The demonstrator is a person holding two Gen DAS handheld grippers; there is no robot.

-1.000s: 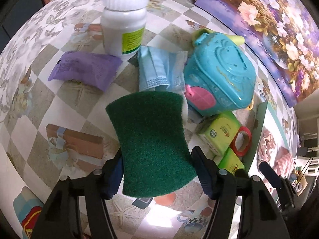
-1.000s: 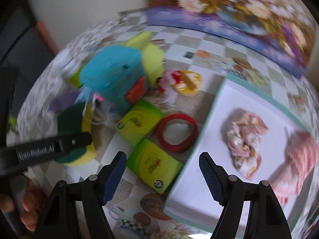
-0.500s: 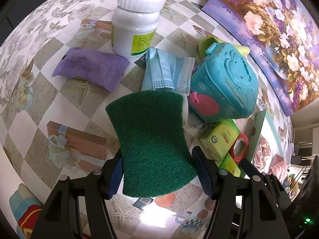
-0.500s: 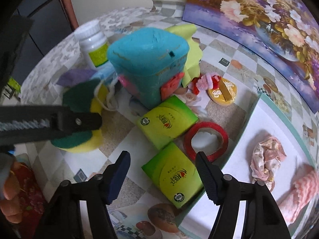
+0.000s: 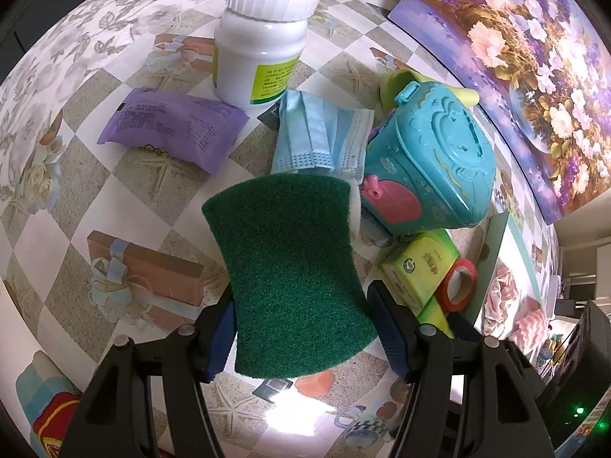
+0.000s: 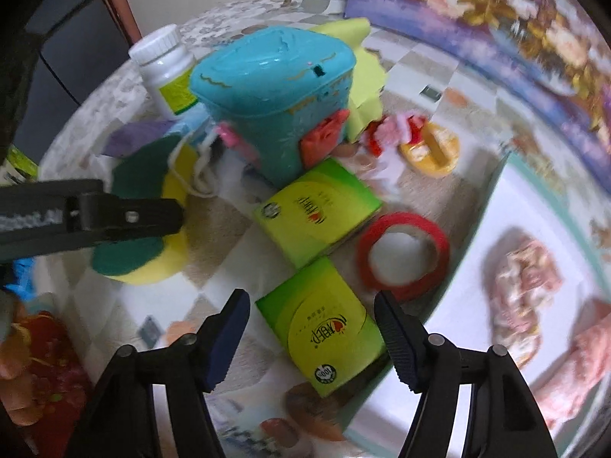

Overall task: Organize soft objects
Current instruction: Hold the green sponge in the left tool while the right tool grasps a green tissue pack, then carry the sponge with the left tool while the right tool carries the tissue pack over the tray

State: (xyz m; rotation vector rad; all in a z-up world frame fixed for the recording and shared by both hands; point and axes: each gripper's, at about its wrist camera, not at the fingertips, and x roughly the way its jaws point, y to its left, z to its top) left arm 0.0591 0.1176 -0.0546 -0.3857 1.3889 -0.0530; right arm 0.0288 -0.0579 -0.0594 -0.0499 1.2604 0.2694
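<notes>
Your left gripper [image 5: 301, 328] holds a green-faced sponge [image 5: 290, 271] above the cluttered table [image 5: 76, 175], its pads pinching the two long edges.

Your right gripper [image 6: 311, 328] hangs empty with its jaws apart, having just narrowed a little, over a green box [image 6: 324, 324] that lies beside the white tray [image 6: 534, 198]. Two pink cloth bundles [image 6: 523, 278] already lie in that tray. The sponge looks light and springy, with a scratchy top and a yellow foam body, so it should squash rather than slip. Keep your grip across the narrow waist, where it curves inward. The blue face mask [image 5: 320, 141] by the white bottle [image 5: 263, 34] looks limp and thin; take it at the folded middle, not by the ear loops.
</notes>
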